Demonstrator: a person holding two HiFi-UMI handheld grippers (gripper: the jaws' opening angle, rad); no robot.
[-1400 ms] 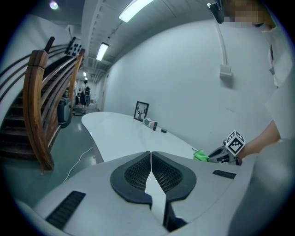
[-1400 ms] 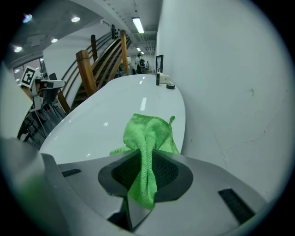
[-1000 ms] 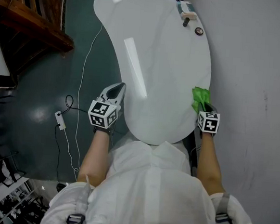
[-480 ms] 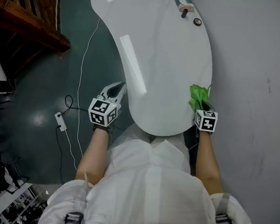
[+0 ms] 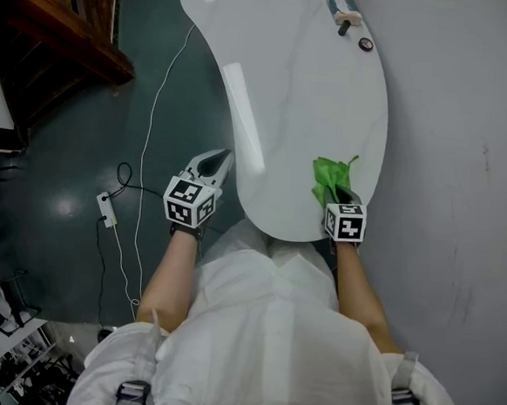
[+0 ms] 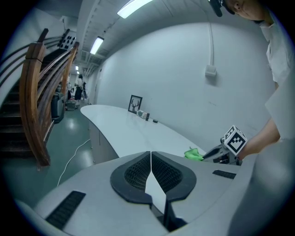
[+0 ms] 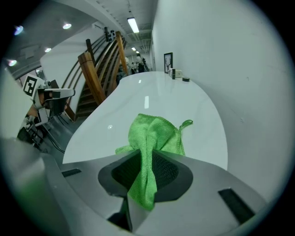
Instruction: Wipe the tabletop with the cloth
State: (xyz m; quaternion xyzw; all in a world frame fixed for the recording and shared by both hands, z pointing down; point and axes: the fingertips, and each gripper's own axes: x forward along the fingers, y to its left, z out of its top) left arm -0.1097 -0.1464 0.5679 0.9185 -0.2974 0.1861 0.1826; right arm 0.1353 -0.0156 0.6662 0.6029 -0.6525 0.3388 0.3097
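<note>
- Two grippers are seen, one in each hand.
- The left gripper (image 5: pixel 211 161) (image 6: pixel 150 156) is held off the tabletop (image 5: pixel 297 96), just beside its left edge and over the floor. Its jaws are pressed together, and nothing is gripped between them.
- The right gripper (image 5: pixel 337 198) (image 7: pixel 146 159) is set at the near right part of the tabletop (image 7: pixel 152 99). Its jaws are clamped on the one cloth (image 5: pixel 330 177) (image 7: pixel 154 131).
- The cloth is green. It is bunched between the jaws, and its free part is spread on the white surface just ahead of them, near the right edge.
- One tabletop is shown, white, glossy and curved.
- Three small things are grouped at its far end, well apart from the cloth: one frame (image 7: pixel 168 61), one pale box (image 5: pixel 340 10) and one dark disc (image 5: pixel 365 44).
- One power strip (image 5: pixel 106 209) lies on the floor to the left.
- One wooden staircase (image 5: pixel 57 33) is seen beyond it.
</note>
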